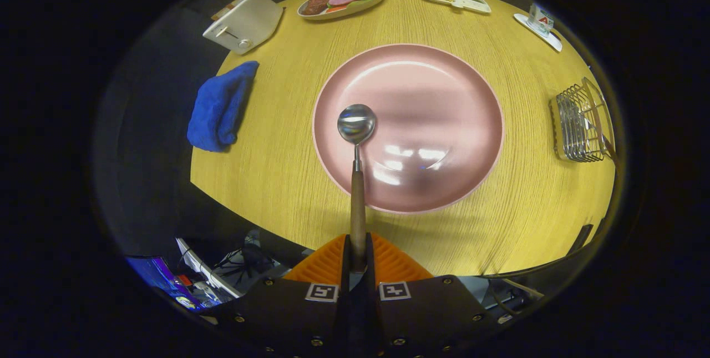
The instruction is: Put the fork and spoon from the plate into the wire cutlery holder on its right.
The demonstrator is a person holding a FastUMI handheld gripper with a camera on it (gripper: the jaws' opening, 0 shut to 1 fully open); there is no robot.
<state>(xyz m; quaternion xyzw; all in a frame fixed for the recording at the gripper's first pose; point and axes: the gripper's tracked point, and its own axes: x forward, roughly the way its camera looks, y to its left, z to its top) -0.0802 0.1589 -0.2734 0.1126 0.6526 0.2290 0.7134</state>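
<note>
Wooden table bears pink plate; gripper clamped on spoon by its wooden handle, bowl raised over plate; judged light, rigid, smooth, so retain handle grip towards wire cutlery holder

I can read just 1 thing. The small clear glass on the white coaster, far past my claw's fingers, has a label with a red mark that looks like a big letter A. It is too tiny for me to be sure. My claw has 2 little square black-and-white pattern tags on it, but they carry no words or numbers. The white toaster has no writing I can make out.
</note>
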